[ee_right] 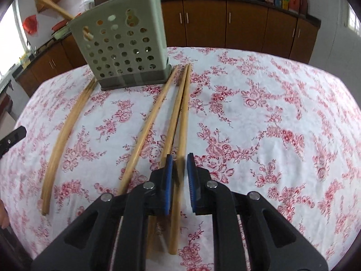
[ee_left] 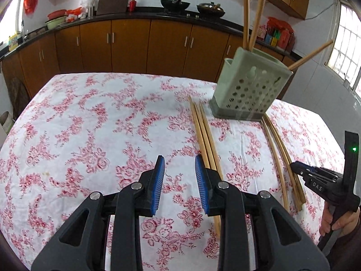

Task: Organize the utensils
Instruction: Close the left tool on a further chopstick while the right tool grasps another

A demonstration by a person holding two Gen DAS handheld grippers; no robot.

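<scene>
A pale green perforated utensil holder [ee_left: 248, 85] [ee_right: 121, 47] stands on the flowered tablecloth with several wooden chopsticks [ee_left: 247, 11] upright in it. More chopsticks lie on the cloth in two groups [ee_left: 204, 135] [ee_left: 282, 158], also in the right wrist view [ee_right: 180, 113] [ee_right: 65, 135]. My left gripper [ee_left: 179, 167] is open and empty above the cloth, just left of one group. My right gripper [ee_right: 179, 164] is open, its jaws narrowly apart, straddling one lying chopstick [ee_right: 183, 117]; it also shows at the left wrist view's right edge [ee_left: 315, 176].
The table [ee_left: 90, 113] carries a white cloth with red roses. Behind it runs a kitchen counter [ee_left: 135, 15] with brown cabinets, woks, bowls and bottles. A window [ee_left: 345, 45] is at the right.
</scene>
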